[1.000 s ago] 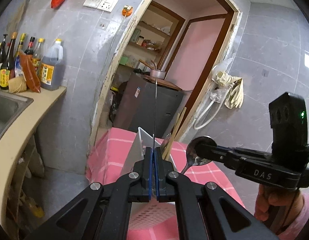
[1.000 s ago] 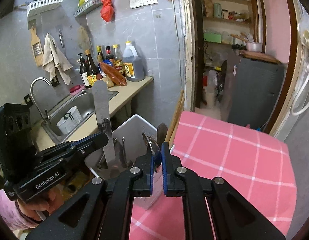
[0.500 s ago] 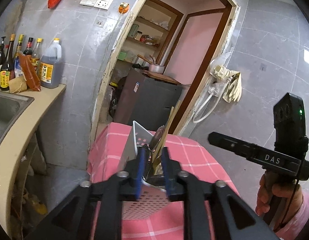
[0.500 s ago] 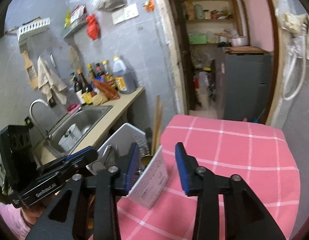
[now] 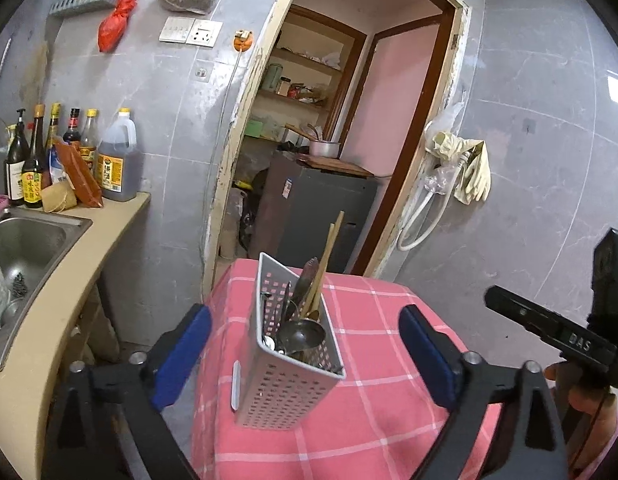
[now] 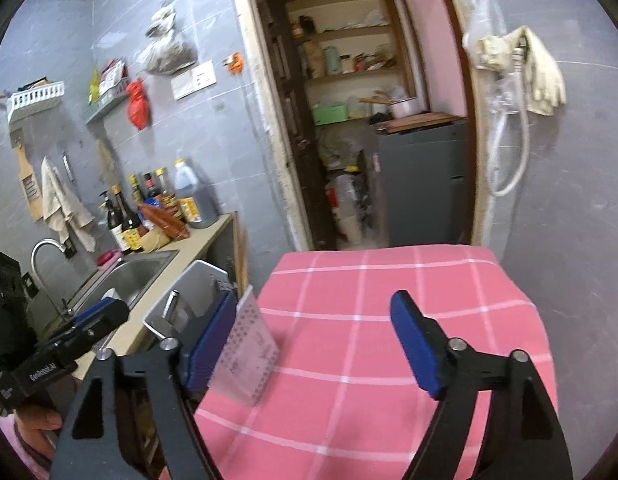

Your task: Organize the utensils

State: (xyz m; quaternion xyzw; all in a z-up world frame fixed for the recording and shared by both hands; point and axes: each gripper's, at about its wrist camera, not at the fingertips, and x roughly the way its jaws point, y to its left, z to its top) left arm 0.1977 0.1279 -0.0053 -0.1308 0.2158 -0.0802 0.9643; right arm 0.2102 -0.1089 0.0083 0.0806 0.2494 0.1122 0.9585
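A perforated grey metal utensil holder [image 5: 287,364] stands upright on the pink checked tablecloth [image 5: 381,412], wooden chopsticks [image 5: 327,256] pointing up, as left gripper [image 5: 305,354] and right gripper [image 6: 317,340], just opening, gape empty.

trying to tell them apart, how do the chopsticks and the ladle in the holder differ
The chopsticks are pale wood, thin and straight; the ladle is dark grey metal with a round bowl. The chopsticks lean and stick up well above the rim of the utensil holder; the ladle's bowl sits low, about level with the rim. Both are in the same perforated grey holder on the pink checked tablecloth.
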